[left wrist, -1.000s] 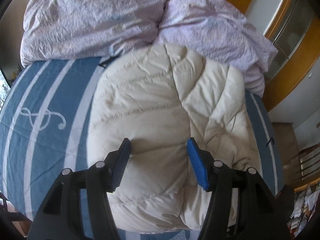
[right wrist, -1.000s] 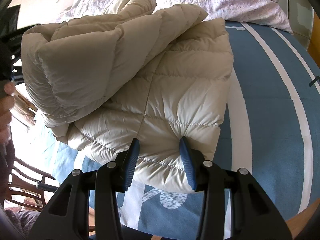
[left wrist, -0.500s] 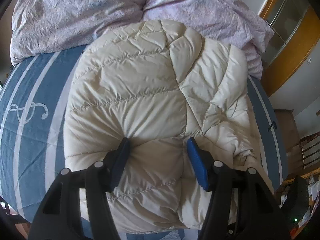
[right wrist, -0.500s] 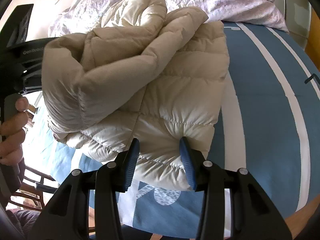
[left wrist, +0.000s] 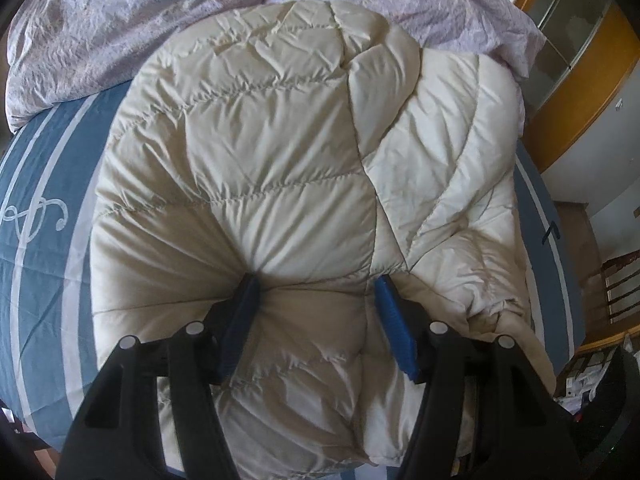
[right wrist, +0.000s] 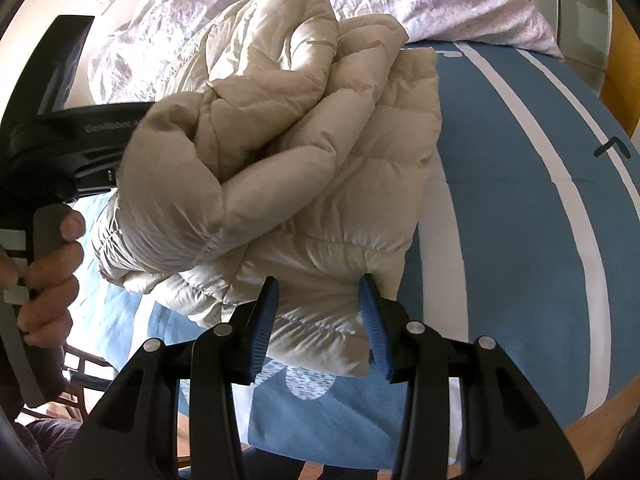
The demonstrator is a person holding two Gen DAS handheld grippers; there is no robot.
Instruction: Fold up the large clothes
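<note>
Left gripper (left wrist: 316, 284) clamped on a puffy fold of the cream quilted down jacket (left wrist: 288, 184), carrying that folded-over half down toward the layer beneath on the blue white-striped bed cover (left wrist: 44, 264). Right gripper (right wrist: 318, 288) pinching the jacket's near hem corner, pinned low against the bed. Probably next: laying the left-held fold flat across the jacket toward the right-held hem, lilac crumpled duvet (left wrist: 100, 28) lying beyond.

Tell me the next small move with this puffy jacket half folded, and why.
Probably lower the left hand-held gripper to lay its raised fold onto the jacket and release. That bunch hangs above the lower layer, while the right hand-held gripper pins the near edge on the striped bedspread.
</note>
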